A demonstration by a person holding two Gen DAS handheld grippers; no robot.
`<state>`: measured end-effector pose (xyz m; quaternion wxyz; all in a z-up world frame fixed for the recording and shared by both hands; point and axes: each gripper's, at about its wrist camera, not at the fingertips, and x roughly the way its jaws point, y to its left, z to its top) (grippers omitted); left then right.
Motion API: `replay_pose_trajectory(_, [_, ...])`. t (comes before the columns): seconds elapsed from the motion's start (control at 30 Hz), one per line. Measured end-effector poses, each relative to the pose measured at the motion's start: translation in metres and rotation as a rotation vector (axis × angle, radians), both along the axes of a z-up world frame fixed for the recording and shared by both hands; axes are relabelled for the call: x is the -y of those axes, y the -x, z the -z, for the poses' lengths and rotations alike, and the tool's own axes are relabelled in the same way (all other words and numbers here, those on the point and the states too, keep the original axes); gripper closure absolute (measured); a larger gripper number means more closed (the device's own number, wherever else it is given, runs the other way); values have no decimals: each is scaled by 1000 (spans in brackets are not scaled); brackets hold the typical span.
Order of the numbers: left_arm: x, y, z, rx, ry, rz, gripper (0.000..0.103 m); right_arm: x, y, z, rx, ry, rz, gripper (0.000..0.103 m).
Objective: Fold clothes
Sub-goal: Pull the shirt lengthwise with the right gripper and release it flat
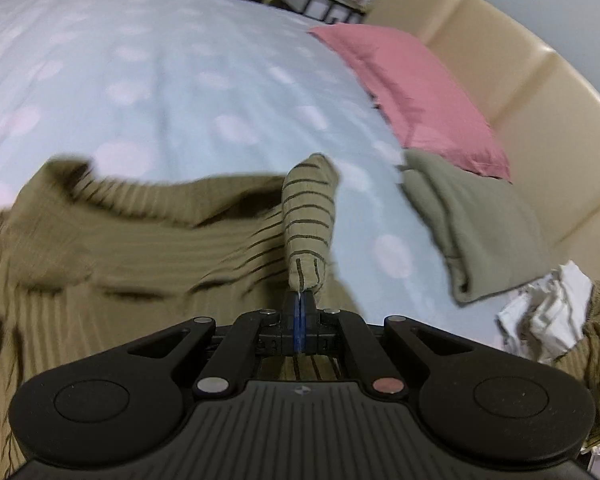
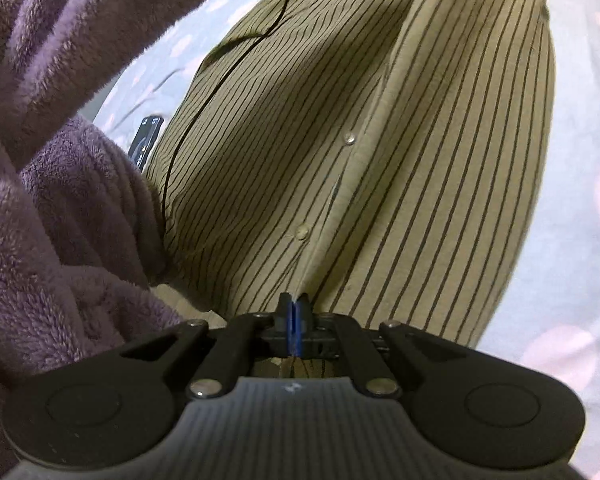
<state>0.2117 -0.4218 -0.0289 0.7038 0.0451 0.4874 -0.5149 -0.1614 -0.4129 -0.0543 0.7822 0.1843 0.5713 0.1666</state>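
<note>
An olive shirt with thin dark stripes (image 2: 340, 128) lies on a pale blue bedspread with pink dots (image 1: 172, 80). In the right wrist view its button placket runs up the middle, and my right gripper (image 2: 295, 304) is shut on the shirt's near edge. In the left wrist view my left gripper (image 1: 300, 300) is shut on a bunched fold of the striped shirt (image 1: 308, 220) that sticks up in front of the fingers. The remainder of the shirt spreads blurred to the left and below.
A folded grey-green garment (image 1: 472, 220) and a pink pillow (image 1: 412, 92) lie by a cream headboard (image 1: 540, 92). Crumpled white cloth (image 1: 548, 316) sits at the right. A fuzzy purple sleeve (image 2: 40, 160), a thin black cable (image 2: 204, 100) and a dark phone-like device (image 2: 146, 136) are at the left.
</note>
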Motion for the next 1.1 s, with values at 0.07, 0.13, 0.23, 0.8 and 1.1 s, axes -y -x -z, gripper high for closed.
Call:
replay_pose_trajectory(0.07, [-13, -10, 17, -32, 10, -26, 103, -3, -6, 5, -18, 0, -11, 101])
replay_pose_trajectory(0.13, [-22, -16, 30, -59, 15, -50, 103, -7, -13, 12, -42, 7, -22, 101])
replay_pose_trajectory(0.23, [-31, -21, 46, -91, 17, -85, 103, -13, -20, 17, -66, 31, -48, 101])
replay_pose_trajectory(0.8, [-109, 49, 27, -121, 39, -76, 76, -45, -34, 35, -107, 100, -54, 94])
replay_pose_trajectory(1.1, [-171, 145, -1, -106, 19, 51, 74, -40, -7, 9, 22, 143, -18, 67])
